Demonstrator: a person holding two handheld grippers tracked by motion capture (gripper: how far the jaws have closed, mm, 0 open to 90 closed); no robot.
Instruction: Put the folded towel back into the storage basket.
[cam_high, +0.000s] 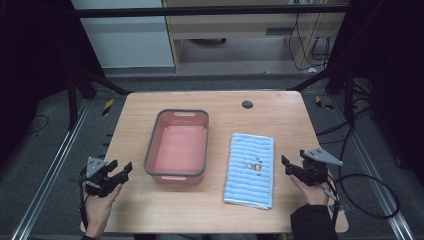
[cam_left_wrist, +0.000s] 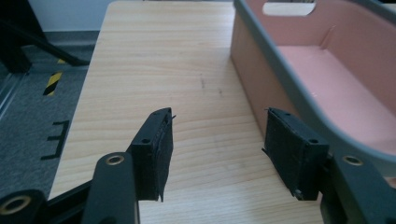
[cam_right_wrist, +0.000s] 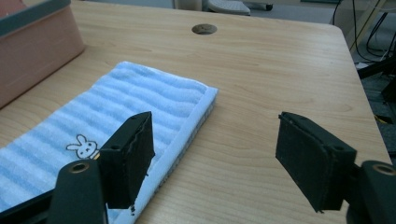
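Folded blue towel (cam_high: 250, 170) right of pink basin (cam_high: 177, 147), table hole (cam_high: 247, 104) beyond

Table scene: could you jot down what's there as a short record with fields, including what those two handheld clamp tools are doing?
Table: light wood, round hole near the far edge
Tub: pink with a grey rim, empty, left of centre
Towel: blue striped, folded flat, right of the tub, apart from it
Towel print: small rabbit
Left gripper: jaws open, nothing between them, beside the tub
Right gripper: jaws open, nothing held, at the towel's right edge
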